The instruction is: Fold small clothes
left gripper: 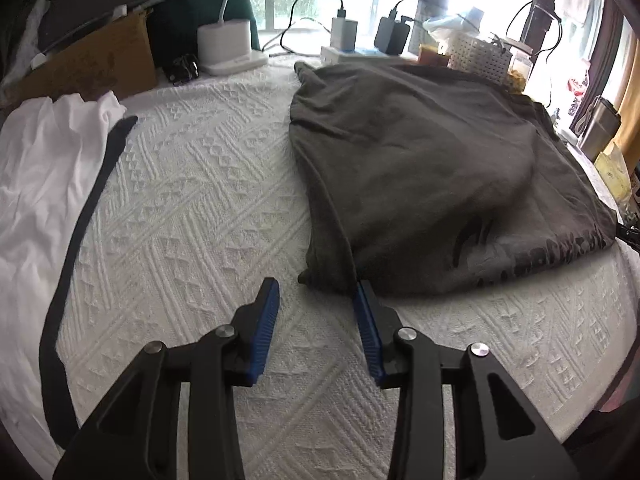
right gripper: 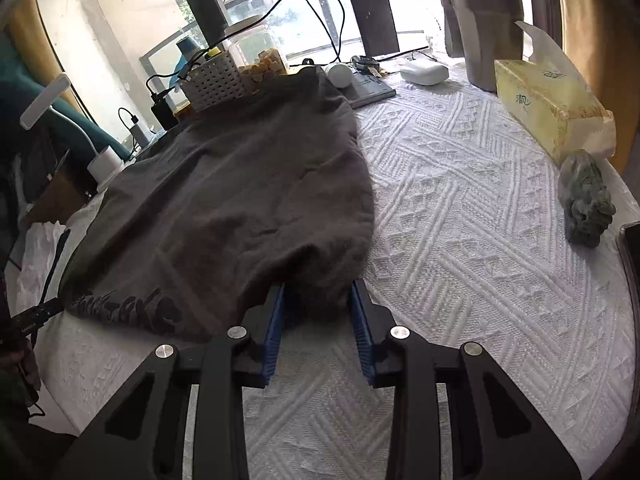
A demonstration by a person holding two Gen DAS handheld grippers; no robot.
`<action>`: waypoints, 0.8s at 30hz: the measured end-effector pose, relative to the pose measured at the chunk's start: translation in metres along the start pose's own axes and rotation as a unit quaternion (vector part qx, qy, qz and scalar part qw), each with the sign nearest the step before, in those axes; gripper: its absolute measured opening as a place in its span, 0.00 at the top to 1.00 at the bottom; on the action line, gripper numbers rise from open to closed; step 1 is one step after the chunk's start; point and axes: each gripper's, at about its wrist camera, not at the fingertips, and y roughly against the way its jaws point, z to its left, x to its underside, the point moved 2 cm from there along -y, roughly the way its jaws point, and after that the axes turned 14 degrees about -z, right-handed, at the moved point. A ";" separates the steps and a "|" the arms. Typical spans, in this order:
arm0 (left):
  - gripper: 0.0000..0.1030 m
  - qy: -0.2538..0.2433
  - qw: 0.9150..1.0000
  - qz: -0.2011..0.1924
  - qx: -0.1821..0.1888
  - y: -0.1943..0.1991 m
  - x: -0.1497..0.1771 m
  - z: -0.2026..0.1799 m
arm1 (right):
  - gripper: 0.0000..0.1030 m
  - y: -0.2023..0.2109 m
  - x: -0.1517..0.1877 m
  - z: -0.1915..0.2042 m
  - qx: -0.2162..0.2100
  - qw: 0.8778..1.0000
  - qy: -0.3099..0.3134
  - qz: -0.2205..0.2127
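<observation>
grey t-shirt (left gripper: 420, 168) lies partly folded on the white textured cloth (left gripper: 200, 200), 1 o'clock of the left gripper (left gripper: 316, 292). left fingers spread, holding nothing; right pad just touches the near hem. right gripper (right gripper: 318, 296) spread too, fabric edge sitting between the pads, not pinched. soft, light, limp knit: it'll sag and drag. i'd grab the near corners, through both layers.

left wrist: low over counter (left gripper: 208, 184), faces window, shirt at right | right wrist: same, shirt at left | shared: grey shirt (left gripper: 420, 168) (right gripper: 240, 200)
</observation>
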 end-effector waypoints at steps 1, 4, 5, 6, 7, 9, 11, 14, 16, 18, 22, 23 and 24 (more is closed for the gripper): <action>0.71 -0.007 1.000 0.000 -0.002 -0.001 0.000 -0.001 | 0.67 -0.001 0.000 0.001 0.001 1.000 0.000 0.000; 0.91 -0.023 1.000 0.005 0.004 -0.003 -0.002 -0.001 | 0.89 -0.002 0.000 0.001 0.001 1.000 0.000 0.000; 0.96 -0.031 0.999 0.008 0.003 -0.004 -0.003 0.000 | 0.90 -0.001 -0.001 0.001 0.004 1.000 0.001 -0.003; 0.97 -0.041 0.999 0.010 -0.005 -0.004 -0.004 0.002 | 0.91 0.001 -0.002 0.002 0.004 1.000 0.003 -0.010; 0.99 -0.049 0.999 0.009 -0.021 -0.003 -0.006 0.005 | 0.92 0.004 -0.003 0.002 0.006 1.000 0.007 -0.016; 0.99 -0.054 0.997 0.000 -0.049 0.001 -0.011 0.015 | 0.92 0.007 -0.006 0.000 0.009 1.000 0.008 -0.022; 0.99 -0.048 0.997 -0.008 -0.057 0.006 -0.016 0.026 | 0.92 0.008 -0.007 -0.002 0.012 1.000 0.011 -0.025; 0.99 -0.047 0.998 -0.024 -0.027 0.019 -0.021 0.025 | 0.92 0.009 -0.007 -0.001 0.014 0.999 0.014 -0.026; 0.99 -0.038 0.999 -0.024 -0.009 0.024 -0.021 0.018 | 0.92 0.008 -0.007 0.001 0.018 0.999 0.018 -0.028; 0.98 -0.017 1.000 -0.014 0.010 0.021 -0.020 0.011 | 0.92 0.007 -0.007 0.003 0.023 0.999 0.025 -0.029; 0.97 -0.004 1.000 0.007 0.011 0.004 -0.011 -0.002 | 0.92 0.009 -0.009 0.004 0.029 0.998 0.028 -0.038; 0.98 -0.003 1.000 0.016 0.009 -0.001 -0.008 -0.003 | 0.92 0.011 -0.010 0.005 0.029 0.998 0.030 -0.042; 0.98 -0.002 1.000 0.019 0.011 -0.002 -0.006 -0.004 | 0.92 0.013 -0.012 0.005 0.030 0.998 0.033 -0.044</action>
